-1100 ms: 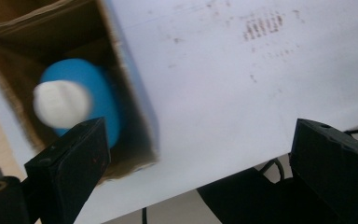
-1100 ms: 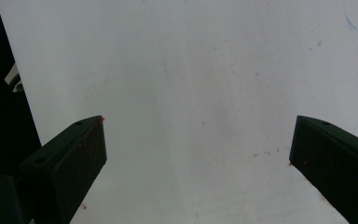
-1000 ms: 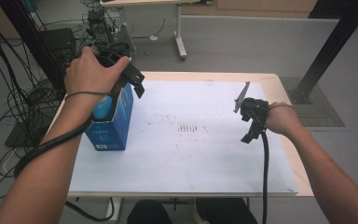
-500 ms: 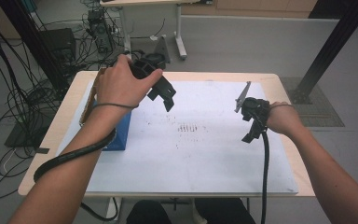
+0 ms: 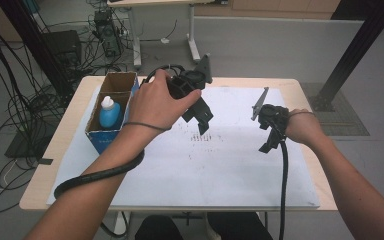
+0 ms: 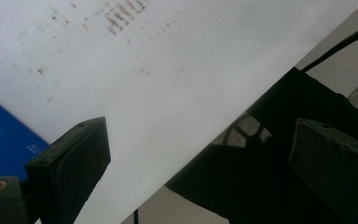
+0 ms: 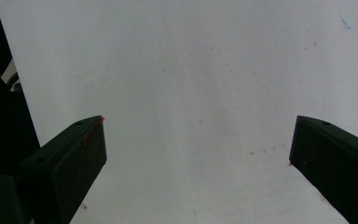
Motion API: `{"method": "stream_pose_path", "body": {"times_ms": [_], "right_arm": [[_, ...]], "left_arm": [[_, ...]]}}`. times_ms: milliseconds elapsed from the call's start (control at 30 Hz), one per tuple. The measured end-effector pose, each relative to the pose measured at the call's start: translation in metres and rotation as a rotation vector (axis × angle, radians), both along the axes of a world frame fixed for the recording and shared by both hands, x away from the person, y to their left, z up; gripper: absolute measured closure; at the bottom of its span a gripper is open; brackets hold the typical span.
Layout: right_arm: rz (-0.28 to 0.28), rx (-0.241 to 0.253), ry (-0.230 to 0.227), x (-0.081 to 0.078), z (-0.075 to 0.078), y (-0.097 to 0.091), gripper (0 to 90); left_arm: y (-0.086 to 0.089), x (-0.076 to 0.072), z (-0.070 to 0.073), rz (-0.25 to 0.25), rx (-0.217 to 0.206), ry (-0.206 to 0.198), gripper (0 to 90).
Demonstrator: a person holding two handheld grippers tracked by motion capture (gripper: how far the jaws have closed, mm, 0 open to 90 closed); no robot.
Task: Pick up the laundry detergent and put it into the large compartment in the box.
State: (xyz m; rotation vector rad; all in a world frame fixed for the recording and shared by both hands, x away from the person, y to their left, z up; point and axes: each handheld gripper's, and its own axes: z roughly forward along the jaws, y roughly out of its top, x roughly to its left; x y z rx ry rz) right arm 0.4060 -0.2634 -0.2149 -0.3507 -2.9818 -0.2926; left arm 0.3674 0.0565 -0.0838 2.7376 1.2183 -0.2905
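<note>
- High view, nearest me: my forearms come in from the bottom edge, and a white sheet (image 5: 180, 170) covers most of the table (image 5: 40, 197).
- My right gripper (image 5: 269, 142) hovers low over the right part of the sheet; in the right gripper view (image 7: 196, 154) its jaws stand wide apart with nothing between them, bare sheet below.
- My left gripper (image 5: 202, 120) hangs above the middle of the sheet, over a patch of small dark marks (image 5: 202, 137). In the left gripper view (image 6: 200, 154) its jaws are wide and hold nothing.
- The box (image 5: 97, 137), blue outside and brown inside, stands at the sheet's left edge, well to the left of my left gripper and behind my left forearm. In the left gripper view its blue side (image 6: 0, 140) shows at the left edge, just beyond one jaw.
- A bottle (image 5: 110, 112) with a white cap stands upright in the box's near half; the far half I cannot see into fully.
</note>
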Motion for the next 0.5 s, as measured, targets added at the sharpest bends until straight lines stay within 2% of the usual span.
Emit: {"method": "stream_pose_path", "body": {"times_ms": [267,500], "right_arm": [[-0.003,-0.001,0.001,-0.001,-0.002,-0.001,3.8],[0.001,0.003,-0.001,-0.003,-0.003,-0.002,3.8]], "left_arm": [[-0.017,-0.001,-0.017,-0.031,-0.001,0.024,5.4],[-0.023,0.000,-0.025,-0.041,-0.003,0.026,5.4]]}}
